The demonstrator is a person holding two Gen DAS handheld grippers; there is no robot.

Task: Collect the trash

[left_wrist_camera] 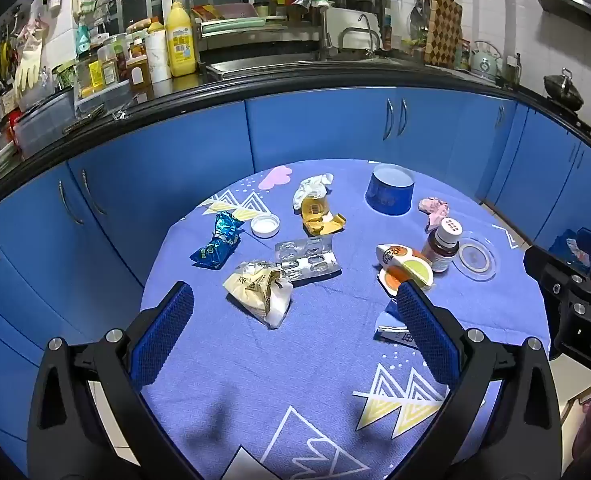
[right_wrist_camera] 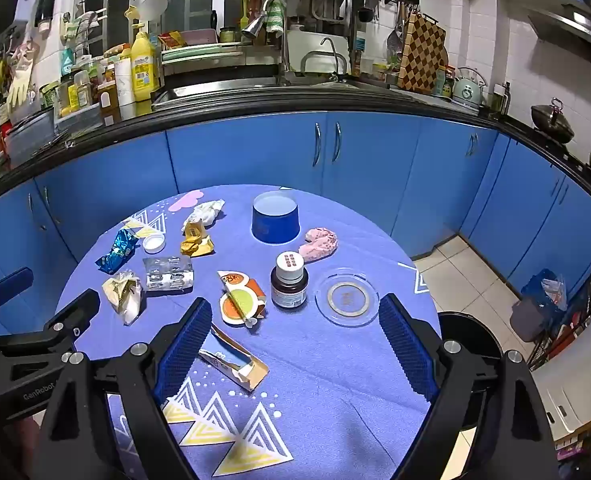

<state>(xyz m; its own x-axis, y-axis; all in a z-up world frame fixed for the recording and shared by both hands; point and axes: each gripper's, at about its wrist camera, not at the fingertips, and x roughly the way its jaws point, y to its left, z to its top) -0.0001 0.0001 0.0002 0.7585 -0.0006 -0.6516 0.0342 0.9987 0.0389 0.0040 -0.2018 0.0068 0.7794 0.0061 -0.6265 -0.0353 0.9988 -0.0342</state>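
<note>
Trash lies on a round table with a blue patterned cloth [left_wrist_camera: 255, 380]. In the left wrist view I see a cream crumpled wrapper [left_wrist_camera: 261, 290], a clear blister pack [left_wrist_camera: 307, 258], a blue foil wrapper [left_wrist_camera: 217, 246], a yellow wrapper with white tissue [left_wrist_camera: 315, 206] and an orange-green carton [left_wrist_camera: 405, 264]. My left gripper [left_wrist_camera: 295, 328] is open and empty, just short of the cream wrapper. My right gripper [right_wrist_camera: 295, 344] is open and empty above a flattened small box [right_wrist_camera: 235, 358], near the carton [right_wrist_camera: 241, 300], a brown bottle [right_wrist_camera: 289, 282] and a clear lid [right_wrist_camera: 347, 296].
An upturned blue cup [right_wrist_camera: 275, 218], a pink crumpled wrapper [right_wrist_camera: 319, 244] and a white cap [right_wrist_camera: 154, 243] lie farther back. A black bin [right_wrist_camera: 471, 344] stands by the table's right edge. Blue cabinets [right_wrist_camera: 255, 148] and a cluttered counter lie beyond.
</note>
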